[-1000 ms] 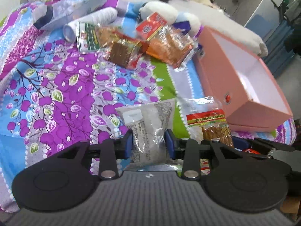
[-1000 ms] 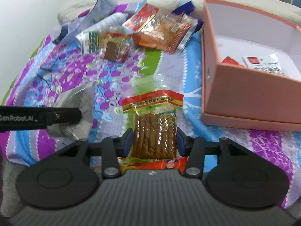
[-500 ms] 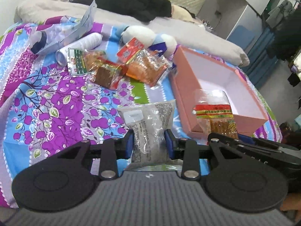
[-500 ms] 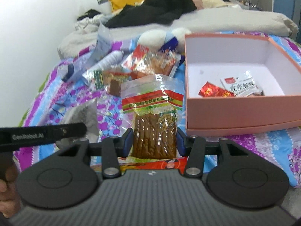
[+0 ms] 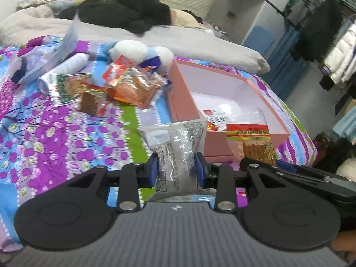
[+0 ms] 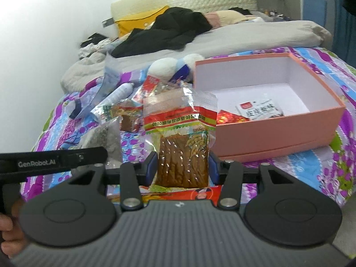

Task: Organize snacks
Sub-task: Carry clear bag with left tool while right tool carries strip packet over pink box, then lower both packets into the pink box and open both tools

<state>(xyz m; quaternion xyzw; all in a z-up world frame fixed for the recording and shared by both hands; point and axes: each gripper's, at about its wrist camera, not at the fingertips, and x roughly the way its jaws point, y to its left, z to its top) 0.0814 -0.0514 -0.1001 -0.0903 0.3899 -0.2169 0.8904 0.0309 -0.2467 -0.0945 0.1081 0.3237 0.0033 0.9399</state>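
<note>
My left gripper (image 5: 176, 170) is shut on a clear packet of grey snack (image 5: 175, 153), held above the flowered bedspread. My right gripper (image 6: 183, 166) is shut on a clear packet of brown strips with a red and yellow band (image 6: 181, 142); the left wrist view shows that packet (image 5: 251, 140) in front of the box. The pink box (image 6: 278, 129) lies open on the bed to the right, with a red packet (image 6: 229, 118) and a white packet (image 6: 259, 109) inside. More snack packets (image 5: 133, 86) lie in a heap to the left of the box.
A white bottle (image 5: 64, 71), a clear bag (image 5: 44, 62) and a white plush toy (image 5: 138, 52) lie behind the heap. Grey bedding (image 6: 244, 35) and black clothes (image 6: 169, 31) cover the far end of the bed. A hand (image 6: 9, 233) holds the left gripper's handle.
Both grippers have risen with their packets and tilted up, so the box interior and the far end of the bed now show. Neither grip has changed.
</note>
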